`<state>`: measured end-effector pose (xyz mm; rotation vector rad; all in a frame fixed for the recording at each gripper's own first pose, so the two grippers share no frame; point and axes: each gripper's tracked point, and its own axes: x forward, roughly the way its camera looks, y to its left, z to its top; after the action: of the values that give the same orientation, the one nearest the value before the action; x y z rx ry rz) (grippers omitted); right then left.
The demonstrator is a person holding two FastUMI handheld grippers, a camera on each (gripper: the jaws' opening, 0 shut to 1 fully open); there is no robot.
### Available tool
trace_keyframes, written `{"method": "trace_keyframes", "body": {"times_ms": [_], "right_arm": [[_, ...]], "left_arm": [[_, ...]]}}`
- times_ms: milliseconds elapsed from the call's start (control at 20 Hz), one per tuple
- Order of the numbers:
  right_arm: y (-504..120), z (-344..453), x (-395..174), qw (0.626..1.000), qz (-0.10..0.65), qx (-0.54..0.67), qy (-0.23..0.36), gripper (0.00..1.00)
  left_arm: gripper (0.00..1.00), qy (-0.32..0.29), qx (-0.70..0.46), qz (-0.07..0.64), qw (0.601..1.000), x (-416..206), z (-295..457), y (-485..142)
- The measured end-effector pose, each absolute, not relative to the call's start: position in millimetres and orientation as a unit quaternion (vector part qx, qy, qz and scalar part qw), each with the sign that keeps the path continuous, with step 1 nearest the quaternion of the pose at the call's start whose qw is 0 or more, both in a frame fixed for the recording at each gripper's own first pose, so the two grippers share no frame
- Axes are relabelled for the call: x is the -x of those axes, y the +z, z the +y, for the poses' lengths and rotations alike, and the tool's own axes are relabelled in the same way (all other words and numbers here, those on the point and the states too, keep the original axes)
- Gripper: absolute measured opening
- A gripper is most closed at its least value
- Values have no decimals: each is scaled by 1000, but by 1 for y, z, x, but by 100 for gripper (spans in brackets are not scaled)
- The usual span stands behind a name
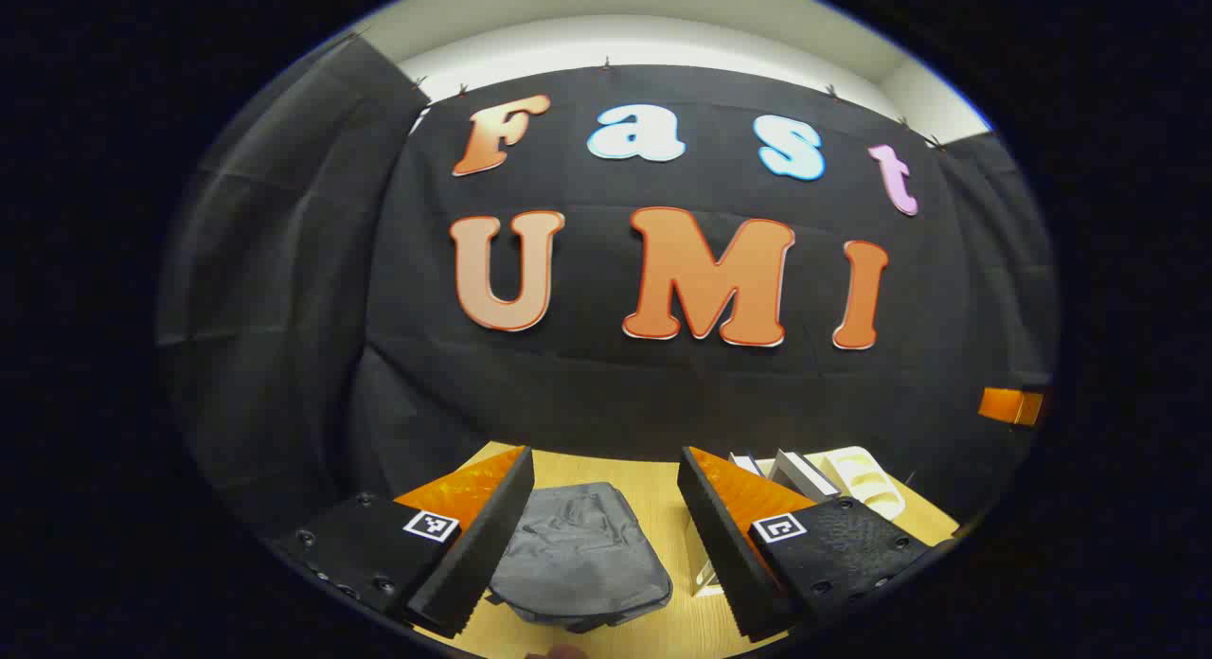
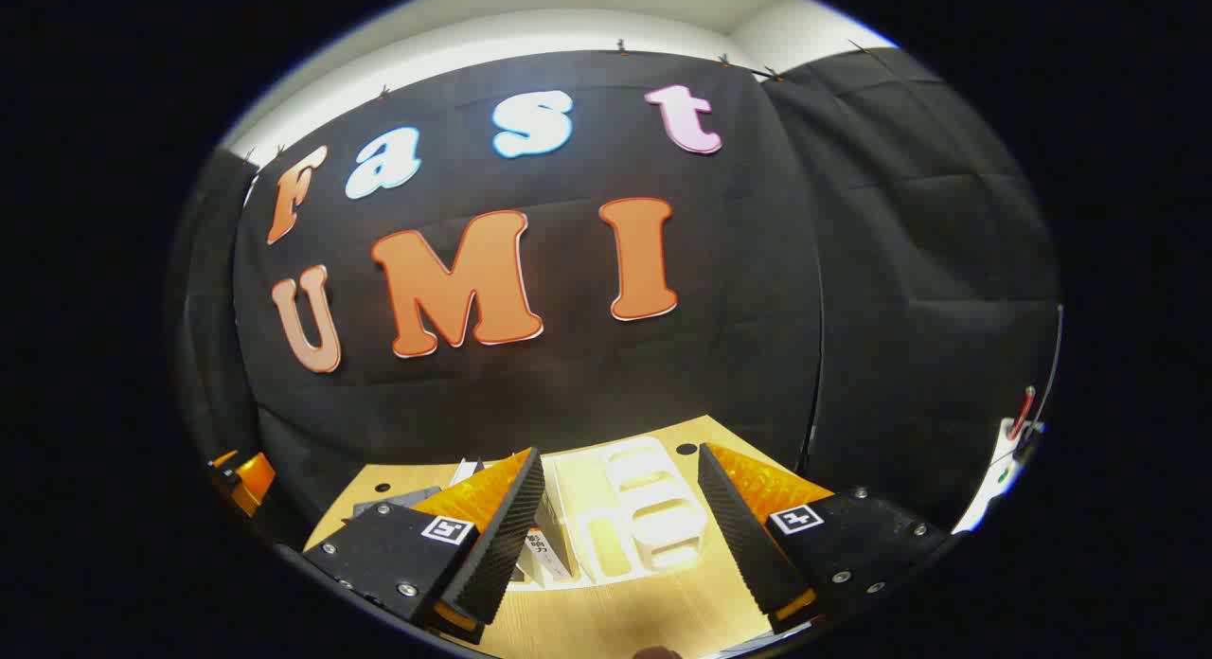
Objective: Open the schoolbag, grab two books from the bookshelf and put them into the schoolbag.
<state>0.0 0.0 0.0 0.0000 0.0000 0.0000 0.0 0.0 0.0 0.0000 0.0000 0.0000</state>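
A grey schoolbag point(image 1: 579, 557) lies flat and closed on the wooden table point(image 1: 653, 493), seen in the left gripper view. My left gripper point(image 1: 606, 545) hangs open above it, with the bag showing between the fingers. To the right stands a white bookshelf point(image 1: 862, 481) with books point(image 1: 791, 471) leaning in it. In the right gripper view the same white bookshelf point(image 2: 634, 517) sits ahead, with books point(image 2: 544, 545) at its left end behind my left finger. My right gripper point(image 2: 620, 536) is open above the shelf and holds nothing.
The black cloth wall closes the table's far side and both flanks. The other gripper's body point(image 2: 241, 474) shows at the left edge of the right gripper view. A white stand with cables point(image 2: 1008, 451) is at far right. The table point(image 2: 606, 621) has bare wood near me.
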Motion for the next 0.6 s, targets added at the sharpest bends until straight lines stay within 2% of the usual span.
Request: {"method": "trace_keyframes", "body": {"times_ms": [250, 500, 600], "right_arm": [[-1, 26, -10, 996, 16, 37, 78, 98], [-12, 16, -29, 994, 37, 48, 95, 97], [-8, 13, -28, 994, 36, 36, 91, 98]], "left_arm": [[96, 19, -10, -14, 1000, 7, -11, 13], [96, 39, -25, -17, 999, 2, -28, 13], [96, 21, -26, -16, 999, -6, -42, 14]]}}
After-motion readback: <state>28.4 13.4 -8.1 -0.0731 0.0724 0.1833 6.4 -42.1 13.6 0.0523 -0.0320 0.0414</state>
